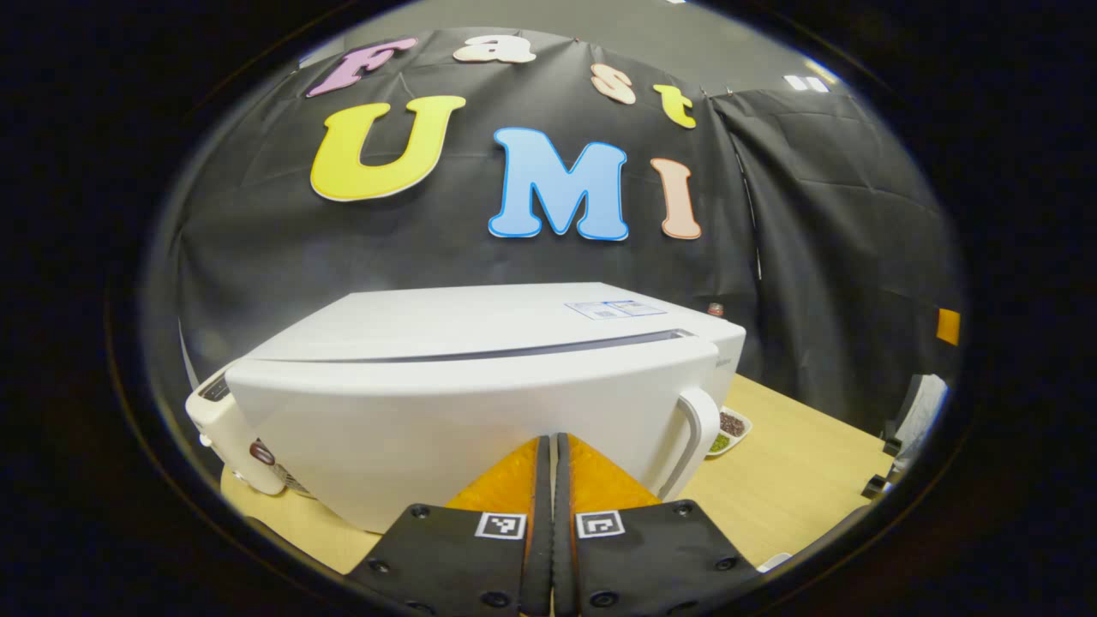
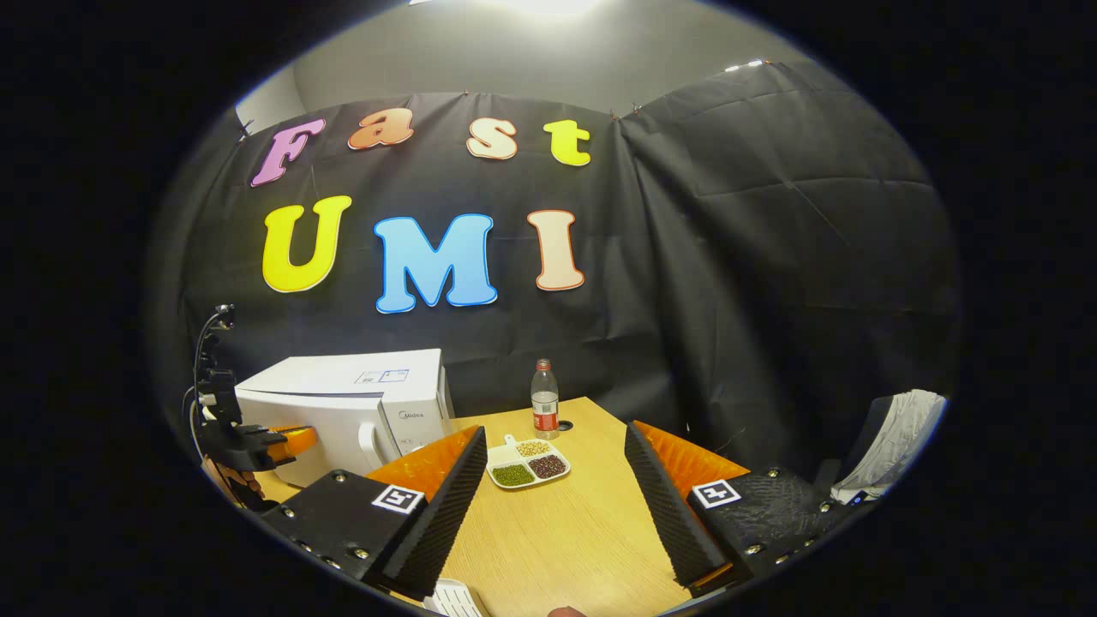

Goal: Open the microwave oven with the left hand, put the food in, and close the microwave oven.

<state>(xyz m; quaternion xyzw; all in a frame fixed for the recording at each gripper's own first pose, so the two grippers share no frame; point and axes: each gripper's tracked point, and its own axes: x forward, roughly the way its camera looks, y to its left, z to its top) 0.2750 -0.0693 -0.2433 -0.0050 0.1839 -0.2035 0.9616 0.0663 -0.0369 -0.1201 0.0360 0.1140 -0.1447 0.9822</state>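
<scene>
The white microwave [image 1: 480, 403] stands close in front of my left gripper [image 1: 551, 444], door closed, its curved handle [image 1: 698, 433] on the door's right edge. My left gripper is shut with nothing between its fingers, pointing at the door left of the handle. In the right gripper view the microwave [image 2: 343, 398] sits at the table's left, and the left gripper [image 2: 287, 441] hangs before its door. The food is a white divided plate [image 2: 529, 465] of green, brown and yellow beans, lying mid-table. My right gripper [image 2: 555, 430] stands wide open above the table, short of the plate.
A clear bottle with a red label [image 2: 544, 401] stands behind the plate near the wall. The wooden table [image 2: 566, 531] stretches out below my right gripper. A cream part with a dark knob [image 1: 257, 450] shows at the microwave's left. Pale cloth [image 2: 896, 446] lies off the table's right.
</scene>
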